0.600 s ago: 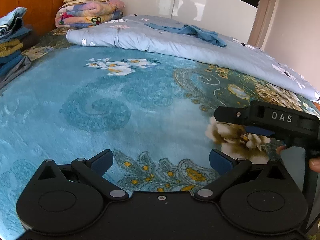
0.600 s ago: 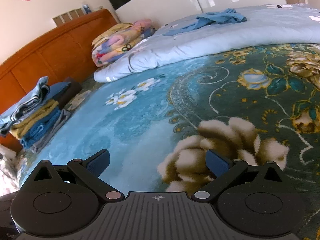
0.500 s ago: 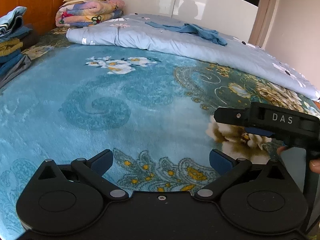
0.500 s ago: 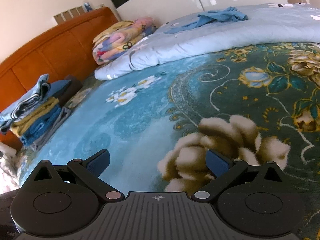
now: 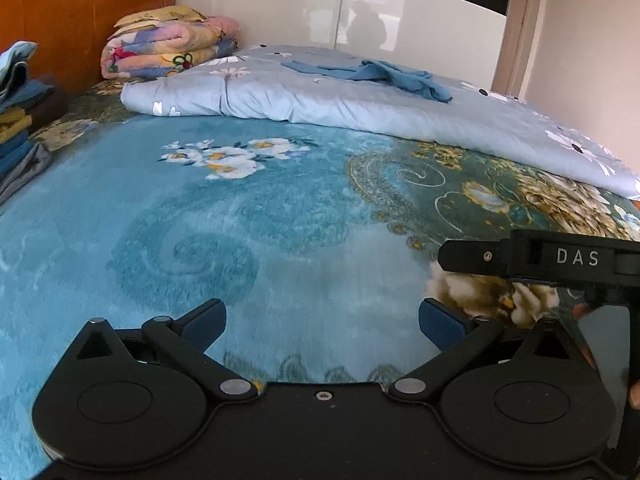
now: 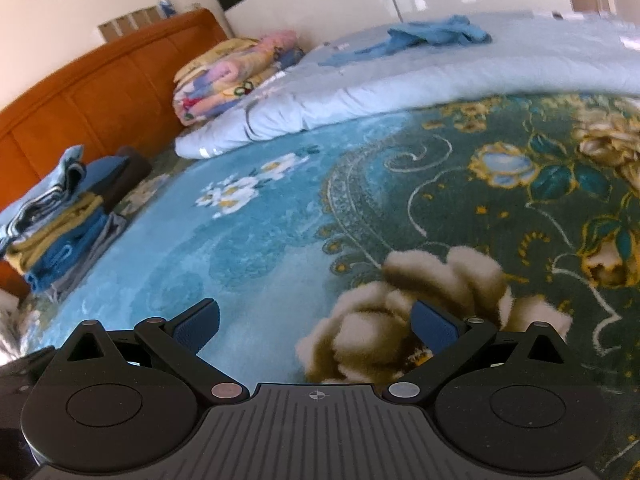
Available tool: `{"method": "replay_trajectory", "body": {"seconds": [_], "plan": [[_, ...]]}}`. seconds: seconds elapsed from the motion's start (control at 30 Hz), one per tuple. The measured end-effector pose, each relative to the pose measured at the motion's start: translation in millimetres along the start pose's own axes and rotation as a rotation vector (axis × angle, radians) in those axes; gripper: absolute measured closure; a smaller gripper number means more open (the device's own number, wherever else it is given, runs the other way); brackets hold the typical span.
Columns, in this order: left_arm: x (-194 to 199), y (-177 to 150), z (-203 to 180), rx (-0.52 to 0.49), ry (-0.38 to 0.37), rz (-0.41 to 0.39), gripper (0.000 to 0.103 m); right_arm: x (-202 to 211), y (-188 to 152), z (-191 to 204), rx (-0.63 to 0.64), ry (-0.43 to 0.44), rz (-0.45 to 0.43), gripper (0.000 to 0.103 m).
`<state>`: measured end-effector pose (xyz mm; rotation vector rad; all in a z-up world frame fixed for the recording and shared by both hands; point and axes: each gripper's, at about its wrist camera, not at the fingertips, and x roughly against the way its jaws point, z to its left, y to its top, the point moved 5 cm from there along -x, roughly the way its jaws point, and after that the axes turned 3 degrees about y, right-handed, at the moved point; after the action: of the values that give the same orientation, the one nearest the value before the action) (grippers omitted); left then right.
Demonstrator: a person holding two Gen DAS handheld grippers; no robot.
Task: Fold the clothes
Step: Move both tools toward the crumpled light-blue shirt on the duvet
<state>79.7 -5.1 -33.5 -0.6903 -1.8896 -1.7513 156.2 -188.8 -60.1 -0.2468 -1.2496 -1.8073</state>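
Both grippers hung over the blue floral blanket, tilted downward. Left gripper: jaws spread wide, nothing between them. Right gripper: jaws likewise wide apart, empty, above a cream flower print. The unfolded blue garment lay crumpled on the pale grey quilt at the far side, well apart from both. 1 stack of folded clothes sat by the orange headboard.
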Motion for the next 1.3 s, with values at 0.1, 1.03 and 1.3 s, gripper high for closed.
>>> {"method": "replay_trajectory", "body": {"seconds": [0.1, 1.03, 1.3], "plan": [[-6.6, 7.6, 2.1, 0.017, -0.035, 0.01, 0.001, -10.8, 6.5, -5.6, -0.051, 0.083, 0.071, 0.0], [-88.9, 74.7, 25.0, 0.03, 0.111, -0.23, 0.002, -24.1, 119.2, -39.3, 0.017, -0.058, -0.283, 0.0], [-125.6, 92.6, 38.3, -0.013, 0.052, -0.226, 0.002, -45.9, 148.9, -56.5, -0.022, -0.068, -0.341, 0.0]]}}
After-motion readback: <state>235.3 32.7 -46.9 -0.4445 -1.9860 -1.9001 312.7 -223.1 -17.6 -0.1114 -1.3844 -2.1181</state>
